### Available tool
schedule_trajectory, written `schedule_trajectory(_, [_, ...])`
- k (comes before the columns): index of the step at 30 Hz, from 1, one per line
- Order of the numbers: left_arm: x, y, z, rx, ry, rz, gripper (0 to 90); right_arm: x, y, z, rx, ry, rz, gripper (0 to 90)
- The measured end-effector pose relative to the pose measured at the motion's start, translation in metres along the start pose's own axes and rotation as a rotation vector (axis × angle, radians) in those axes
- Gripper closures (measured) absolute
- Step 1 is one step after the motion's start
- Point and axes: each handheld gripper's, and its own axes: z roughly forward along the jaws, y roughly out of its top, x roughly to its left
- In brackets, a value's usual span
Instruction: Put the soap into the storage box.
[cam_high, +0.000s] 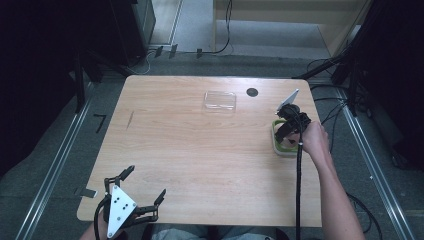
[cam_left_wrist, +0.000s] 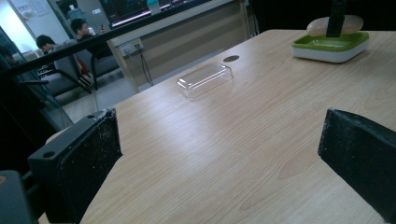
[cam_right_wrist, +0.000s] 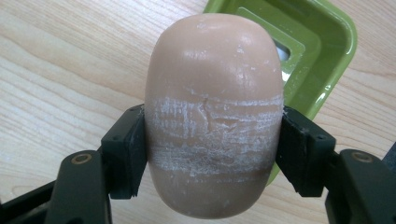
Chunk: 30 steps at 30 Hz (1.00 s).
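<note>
A rounded beige soap bar (cam_right_wrist: 214, 112) is clamped across its middle by my right gripper (cam_right_wrist: 212, 154), with a black pad (cam_right_wrist: 128, 154) pressed on each side. It hangs just above a green and white soap dish (cam_right_wrist: 322, 42). From above, the right gripper (cam_high: 289, 131) points down over that dish (cam_high: 278, 146) at the table's right edge. The left gripper view catches the soap (cam_left_wrist: 334, 24) over the dish (cam_left_wrist: 329, 46) too. My left gripper (cam_high: 145, 185) rests open at the table's near left corner, nothing between its jaws. A clear plastic lid (cam_high: 220, 100) lies at the far middle.
The wooden table (cam_high: 200, 150) has a small dark round hole (cam_high: 252, 92) near its far edge, right of the clear lid (cam_left_wrist: 205, 79). Cables and dark stands surround the table on the floor. People sit far off behind the table in the left gripper view.
</note>
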Motion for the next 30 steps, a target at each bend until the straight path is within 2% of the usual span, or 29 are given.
schedule_trajectory(9, [0.0,0.0,0.0,0.0,-0.001,0.002,0.0,-0.005,-0.001,0.001,-0.034,-0.002,0.035,33.3])
schedule_trajectory(16, [0.0,0.0,0.0,-0.001,-0.002,0.001,0.0,-0.007,-0.001,0.003,-0.043,0.001,0.049,33.4])
schedule_trajectory(30, [0.0,0.0,0.0,-0.001,-0.002,0.002,0.0,-0.012,-0.001,0.009,-0.066,0.015,0.106,33.3])
